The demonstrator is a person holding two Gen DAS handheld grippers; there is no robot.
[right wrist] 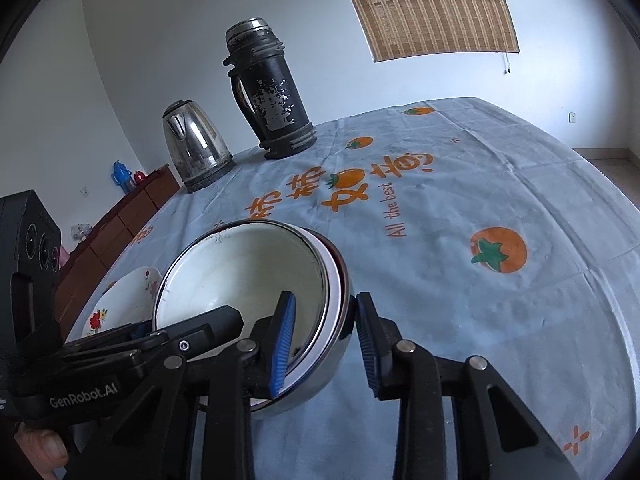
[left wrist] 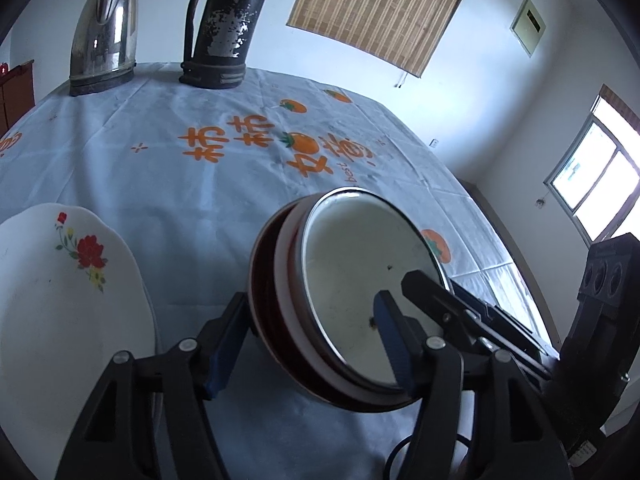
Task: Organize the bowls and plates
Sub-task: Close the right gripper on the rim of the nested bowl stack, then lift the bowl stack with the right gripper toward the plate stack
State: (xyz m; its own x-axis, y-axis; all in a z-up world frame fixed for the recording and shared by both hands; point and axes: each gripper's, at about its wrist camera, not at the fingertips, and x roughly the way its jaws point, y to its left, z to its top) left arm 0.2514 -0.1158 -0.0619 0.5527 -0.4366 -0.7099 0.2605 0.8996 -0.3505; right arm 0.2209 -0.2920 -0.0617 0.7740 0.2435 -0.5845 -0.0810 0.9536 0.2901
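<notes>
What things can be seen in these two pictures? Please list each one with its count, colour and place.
bowls: a nested stack, white inside with dark red and metal outer sides, middle of the table, both grippers straddling its rim
plate: one, white with red flowers, left of the bowls
kettle: one, silver, far edge of the table
thermos: one, black and worn, beside the kettle
tablecloth: one, pale blue with orange prints, covering the table
blind: one, tan, on the wall
cabinet: one, brown, against the wall
left gripper: black, blue pads, open astride the rim
right gripper: black, blue pads, open astride the rim
</notes>
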